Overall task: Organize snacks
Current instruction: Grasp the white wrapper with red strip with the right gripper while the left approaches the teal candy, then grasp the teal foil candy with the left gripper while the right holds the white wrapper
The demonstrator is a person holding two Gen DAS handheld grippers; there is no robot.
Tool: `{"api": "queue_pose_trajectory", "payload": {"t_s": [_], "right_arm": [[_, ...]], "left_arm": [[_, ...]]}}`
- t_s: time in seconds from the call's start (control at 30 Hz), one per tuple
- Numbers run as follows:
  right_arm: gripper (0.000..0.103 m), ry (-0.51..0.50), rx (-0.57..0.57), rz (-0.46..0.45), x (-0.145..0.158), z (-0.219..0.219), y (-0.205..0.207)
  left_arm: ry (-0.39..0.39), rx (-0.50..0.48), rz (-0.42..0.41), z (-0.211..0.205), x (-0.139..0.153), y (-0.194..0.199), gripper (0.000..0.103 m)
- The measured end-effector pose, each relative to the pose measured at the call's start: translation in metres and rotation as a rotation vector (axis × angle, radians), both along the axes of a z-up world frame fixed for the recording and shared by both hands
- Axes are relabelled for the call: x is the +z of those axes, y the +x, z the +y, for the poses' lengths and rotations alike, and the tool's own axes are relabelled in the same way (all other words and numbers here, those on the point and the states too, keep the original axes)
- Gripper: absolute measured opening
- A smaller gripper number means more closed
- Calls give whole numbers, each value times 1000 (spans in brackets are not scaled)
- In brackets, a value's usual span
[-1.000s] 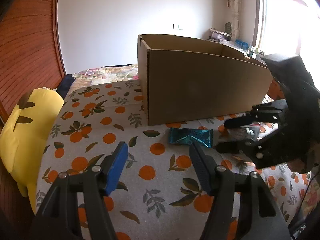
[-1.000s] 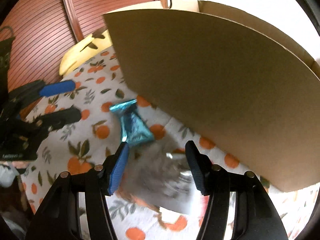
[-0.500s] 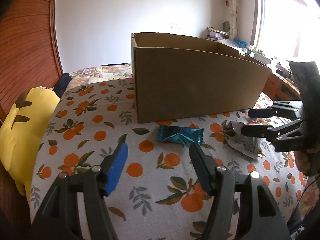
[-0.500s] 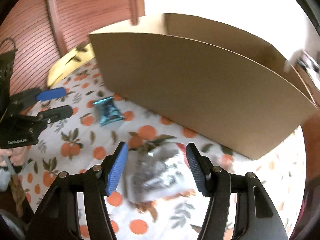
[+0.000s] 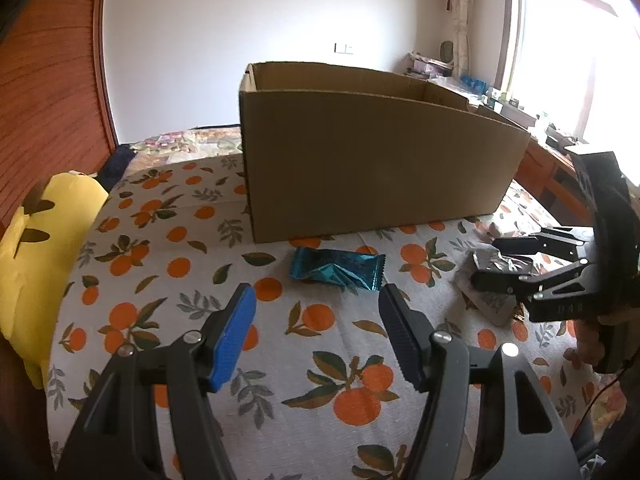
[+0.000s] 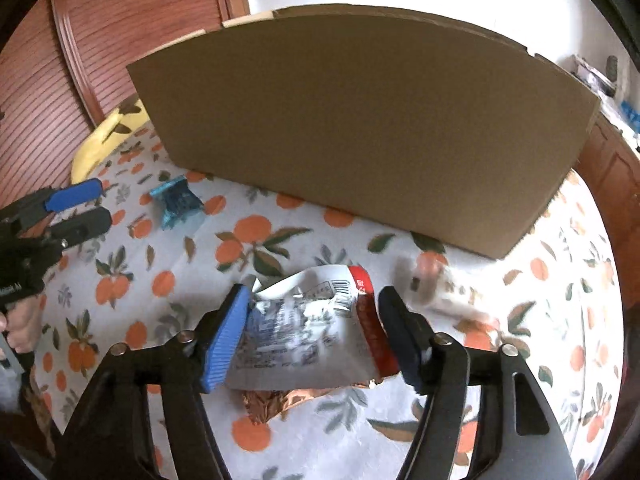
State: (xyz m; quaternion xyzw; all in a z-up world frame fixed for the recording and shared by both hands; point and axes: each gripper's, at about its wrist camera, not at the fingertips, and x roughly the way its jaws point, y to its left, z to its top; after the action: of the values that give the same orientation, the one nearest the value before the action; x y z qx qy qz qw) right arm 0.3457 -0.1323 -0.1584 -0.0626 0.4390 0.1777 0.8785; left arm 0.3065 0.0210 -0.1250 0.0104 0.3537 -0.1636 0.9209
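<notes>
A silver snack bag (image 6: 304, 336) with a red edge lies on the orange-print bedspread (image 5: 168, 264), between the fingers of my right gripper (image 6: 313, 294). Its jaws are opening and the pads sit at the bag's sides without squeezing it. The left wrist view shows that gripper (image 5: 486, 262) low over the bag (image 5: 496, 300). A teal snack packet (image 5: 338, 268) lies in front of the open cardboard box (image 5: 380, 176), just beyond my left gripper (image 5: 316, 298), which hovers open and empty. The right wrist view shows the teal packet (image 6: 178, 202), the box wall (image 6: 360, 128) and the left gripper (image 6: 100, 200).
A yellow plush pillow (image 5: 44, 248) lies at the bed's left edge by a wooden wall panel (image 5: 48, 92). A blurred pale wrapper (image 6: 432, 284) lies right of the silver bag, and copper foil (image 6: 280, 400) shows beneath it. A cluttered desk (image 5: 548, 160) stands by the window.
My right gripper has moved right, away from the teal packet, with the silver bag staying between its fingers, and its jaws have widened. The left gripper has barely shifted.
</notes>
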Motion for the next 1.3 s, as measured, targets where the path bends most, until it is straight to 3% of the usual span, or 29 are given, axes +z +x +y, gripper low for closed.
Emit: {"api": "queue_pose_trajectory", "payload": {"t_s": [0.17,0.27,0.3,0.33,0.37,0.5,0.93,1.1,1.3], "right_arm": [[75,7,7,0,-1,-4,-2],[67,-2,24,-3,0,-3,-4],[61,-5,32,-3,1,-2,-5],[46,7,43,-1,2,-3,-6],[40,26,56,6,4,-3,-8],[34,1,78,-11,11,2,-14],[34,85,58,-92,37,-14,-18],[35,102,61,-91,35,-14,-19],[35,107,70,-92,36,-17,-21]], "left_arm": [[2,-13,1,-8,0,0,64],[9,-19,5,-13,0,1,64],[13,-20,6,-14,-1,2,64],[17,-20,8,-15,-1,2,64],[18,-20,10,-15,-1,2,64],[17,-22,19,-18,-2,4,64],[-3,-5,75,-22,-9,51,69],[23,-2,138,-30,-19,66,69],[100,-19,151,-44,-24,72,70]]}}
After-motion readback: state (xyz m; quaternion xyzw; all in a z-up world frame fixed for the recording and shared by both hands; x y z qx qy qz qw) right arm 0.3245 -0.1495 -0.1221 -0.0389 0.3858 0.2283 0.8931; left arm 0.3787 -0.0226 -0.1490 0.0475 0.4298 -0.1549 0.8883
